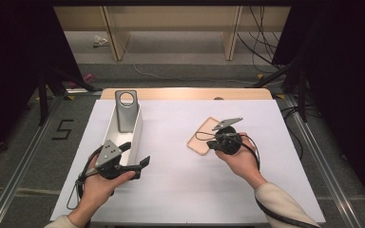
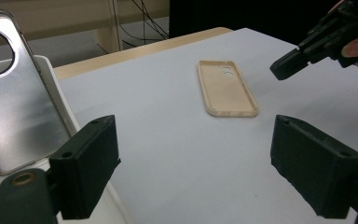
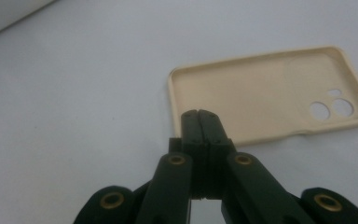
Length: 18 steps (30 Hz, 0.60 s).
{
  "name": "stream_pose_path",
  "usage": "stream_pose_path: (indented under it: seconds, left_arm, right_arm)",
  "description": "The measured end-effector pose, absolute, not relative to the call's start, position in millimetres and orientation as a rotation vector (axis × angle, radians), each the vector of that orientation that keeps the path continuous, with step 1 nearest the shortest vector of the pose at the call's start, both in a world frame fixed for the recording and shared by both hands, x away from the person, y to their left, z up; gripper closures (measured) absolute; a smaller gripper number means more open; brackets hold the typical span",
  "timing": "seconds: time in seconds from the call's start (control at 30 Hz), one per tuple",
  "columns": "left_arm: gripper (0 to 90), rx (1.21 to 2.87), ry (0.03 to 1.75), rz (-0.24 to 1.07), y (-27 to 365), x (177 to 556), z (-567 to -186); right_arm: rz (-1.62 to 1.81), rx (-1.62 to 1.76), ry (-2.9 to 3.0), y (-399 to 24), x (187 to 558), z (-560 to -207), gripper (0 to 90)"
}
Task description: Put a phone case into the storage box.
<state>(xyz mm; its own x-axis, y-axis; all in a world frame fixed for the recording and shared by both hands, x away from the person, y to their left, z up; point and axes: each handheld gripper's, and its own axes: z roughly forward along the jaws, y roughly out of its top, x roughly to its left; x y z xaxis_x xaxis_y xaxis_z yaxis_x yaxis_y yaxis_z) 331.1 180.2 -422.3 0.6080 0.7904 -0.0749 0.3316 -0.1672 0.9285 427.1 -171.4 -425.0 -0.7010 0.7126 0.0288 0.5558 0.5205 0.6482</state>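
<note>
While the tan phone case (image 3: 265, 100) lies flat and open side up on the white table (image 1: 180, 190), a little right of the middle, I bring my right gripper (image 3: 200, 113) down over its near end. The two black jaws of that gripper are pressed together, with nothing between them. In the right gripper view their tips sit right at the case's low rim, but I cannot tell if they touch it. The camera holes of the case are at its far end, away from my tips.

My left gripper (image 2: 193, 163) waits near the table's left edge, close to the front. Its jaws stand wide apart and hold nothing. In the left gripper view the tan case lies on the table well past them.

Just beside my left gripper is a long white tray (image 1: 135, 130) that runs along the table's left side toward the back edge. A silver phone case (image 1: 126, 111) with a big round hole leans up in the tray's far end.

I think the job is only half done. One case is in the tray. The tan case is not picked up yet, so I must get hold of it and carry it over to the tray.
</note>
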Motion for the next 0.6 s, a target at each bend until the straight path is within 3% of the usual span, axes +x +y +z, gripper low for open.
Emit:
stream_pose_path:
  seconds: [0.6]
  left_arm:
    - [14.8, 1.773, 0.911, 0.537, 182, 331, -426]
  right_arm:
    - [0.771, 1.135, 2.606, -145, 451, -451, 90.0]
